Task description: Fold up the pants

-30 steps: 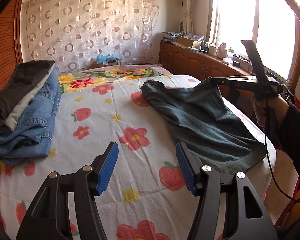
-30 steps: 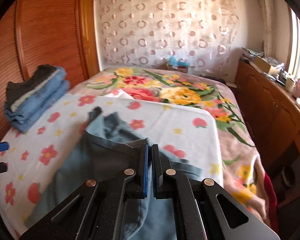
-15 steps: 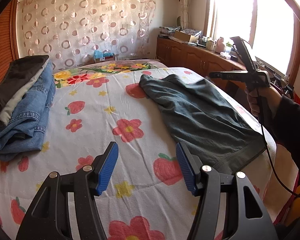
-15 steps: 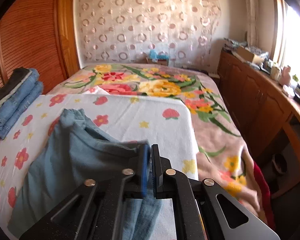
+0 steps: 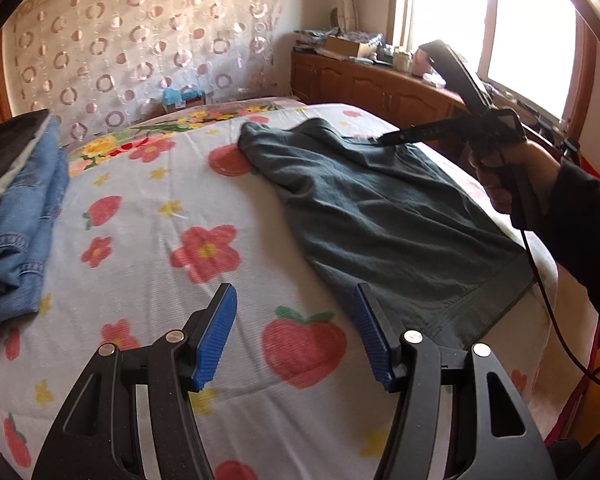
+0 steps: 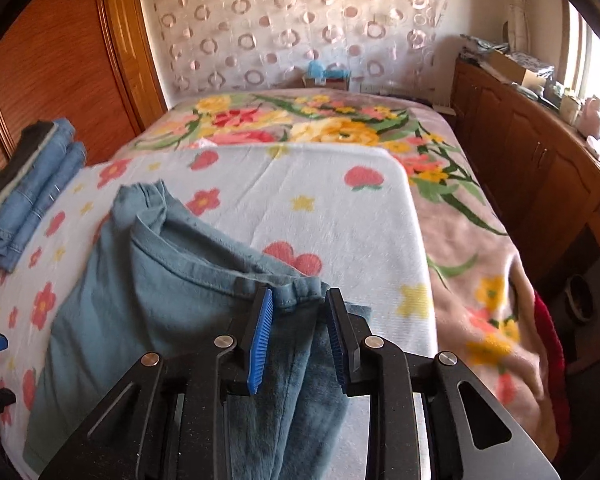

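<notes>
Grey-green pants (image 5: 384, 216) lie folded on the flowered blanket (image 5: 148, 248), their hem toward the bed's near right corner. In the right wrist view the same pants (image 6: 148, 292) spread to the left, and a bunched edge sits between the blue pads of my right gripper (image 6: 298, 304). Its jaws are opening and the pads stand apart from the cloth. My left gripper (image 5: 294, 312) hovers open over bare blanket, just left of the pants' hem, holding nothing. A hand (image 5: 500, 176) carries the right gripper above the pants' far right side.
A stack of folded jeans (image 5: 20, 216) rests at the bed's left edge, also visible as folded jeans (image 6: 32, 184) beside the wooden wardrobe (image 6: 52, 68). Wooden cabinets (image 6: 540, 176) with clutter run along the right under a bright window (image 5: 532, 28). A patterned curtain (image 5: 140, 40) hangs behind.
My right gripper went from shut on the pants' edge to parted, letting the cloth go onto the bed. My left gripper moved lower and closer to the blanket, still open.
</notes>
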`<state>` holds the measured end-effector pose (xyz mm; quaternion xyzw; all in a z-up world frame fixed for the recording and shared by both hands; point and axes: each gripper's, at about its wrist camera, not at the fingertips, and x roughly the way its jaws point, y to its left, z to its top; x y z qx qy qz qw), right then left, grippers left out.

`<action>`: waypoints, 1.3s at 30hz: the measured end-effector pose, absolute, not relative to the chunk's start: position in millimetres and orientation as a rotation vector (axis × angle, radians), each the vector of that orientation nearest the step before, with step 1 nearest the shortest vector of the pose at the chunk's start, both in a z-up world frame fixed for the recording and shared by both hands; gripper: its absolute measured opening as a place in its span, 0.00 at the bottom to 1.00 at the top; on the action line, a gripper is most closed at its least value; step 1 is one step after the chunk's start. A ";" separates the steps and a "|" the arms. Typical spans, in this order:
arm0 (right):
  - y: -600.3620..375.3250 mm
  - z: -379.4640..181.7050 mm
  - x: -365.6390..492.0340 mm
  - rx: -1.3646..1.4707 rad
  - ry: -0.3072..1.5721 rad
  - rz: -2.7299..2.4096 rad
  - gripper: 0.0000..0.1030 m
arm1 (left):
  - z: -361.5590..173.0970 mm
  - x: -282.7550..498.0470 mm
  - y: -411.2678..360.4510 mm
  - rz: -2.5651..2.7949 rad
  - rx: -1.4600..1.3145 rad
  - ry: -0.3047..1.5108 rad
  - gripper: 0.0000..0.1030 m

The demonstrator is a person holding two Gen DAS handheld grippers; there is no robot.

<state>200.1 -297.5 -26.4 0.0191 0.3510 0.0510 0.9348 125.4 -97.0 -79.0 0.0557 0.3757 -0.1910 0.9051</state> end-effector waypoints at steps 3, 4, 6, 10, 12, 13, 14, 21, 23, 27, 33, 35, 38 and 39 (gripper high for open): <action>-300.7 -22.5 203.0 0.021 0.705 0.111 0.10 | -86.0 126.8 -102.1 -0.396 0.131 0.796 0.59; -300.5 -20.1 200.7 0.014 0.693 0.115 0.07 | -88.0 126.5 -103.0 -0.395 0.135 0.802 0.59; -305.7 -17.3 198.1 0.016 0.651 0.109 0.07 | -91.4 126.7 -103.7 -0.392 0.139 0.815 0.59; -318.9 -22.4 193.1 0.065 0.628 0.018 0.07 | -94.1 128.7 -102.1 -0.387 0.130 0.833 0.59; -322.4 -27.7 195.5 0.080 0.658 -0.008 0.07 | -96.0 129.2 -102.6 -0.384 0.130 0.845 0.59; -323.5 -28.8 195.4 0.069 0.653 -0.024 0.07 | -95.9 128.5 -102.9 -0.383 0.132 0.844 0.59; -322.9 -28.4 195.0 0.061 0.647 -0.035 0.08 | -95.9 127.7 -103.4 -0.381 0.135 0.845 0.59; -321.5 -21.8 189.6 0.076 0.624 -0.045 0.25 | -96.9 126.6 -106.0 -0.370 0.154 0.840 0.59; -308.6 -19.1 191.9 0.074 0.630 -0.006 0.25 | -97.1 126.3 -106.1 -0.371 0.152 0.841 0.59; -308.8 -28.6 194.8 0.082 0.675 0.069 0.25 | -96.8 125.9 -106.5 -0.371 0.153 0.840 0.60; -323.4 -25.9 196.5 0.071 0.664 -0.053 0.02 | -97.0 126.7 -106.5 -0.371 0.149 0.840 0.60; -331.4 -27.2 198.3 0.104 0.660 -0.076 0.02 | -97.1 125.6 -106.7 -0.371 0.148 0.840 0.60; -332.1 -27.8 196.3 0.091 0.647 -0.067 0.02 | -97.3 125.5 -107.1 -0.376 0.149 0.841 0.63; -332.3 -26.6 194.3 0.084 0.642 -0.067 0.02 | -97.3 125.4 -107.6 -0.377 0.152 0.842 0.63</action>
